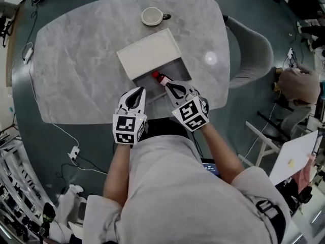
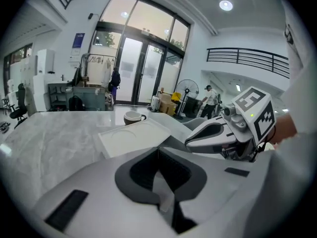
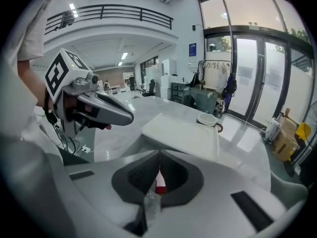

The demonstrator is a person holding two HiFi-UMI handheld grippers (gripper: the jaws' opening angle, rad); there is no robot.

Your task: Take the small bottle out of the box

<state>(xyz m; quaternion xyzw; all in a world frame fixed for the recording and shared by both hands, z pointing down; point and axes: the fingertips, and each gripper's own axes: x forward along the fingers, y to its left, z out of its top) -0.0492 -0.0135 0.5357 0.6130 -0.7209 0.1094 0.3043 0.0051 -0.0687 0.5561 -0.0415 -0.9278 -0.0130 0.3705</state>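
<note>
A shallow box (image 1: 177, 69) lies open on the marble table (image 1: 81, 60), its white lid (image 1: 150, 52) folded back toward the far side. A small bottle (image 1: 158, 77) with a red cap lies in the box's grey inside, near the front. My right gripper (image 1: 165, 83) is shut, and its tips sit right by the bottle; the bottle (image 3: 159, 180) shows as a red and white sliver through the gap behind the closed jaws (image 3: 159, 152). My left gripper (image 1: 140, 89) is shut with nothing in it, just left of the box's front edge.
A white cup (image 1: 151, 16) stands on the table beyond the box. A grey chair (image 1: 254, 50) is at the table's right side. Cables (image 1: 56, 128) run over the floor at the left. The person's body is close to the table's near edge.
</note>
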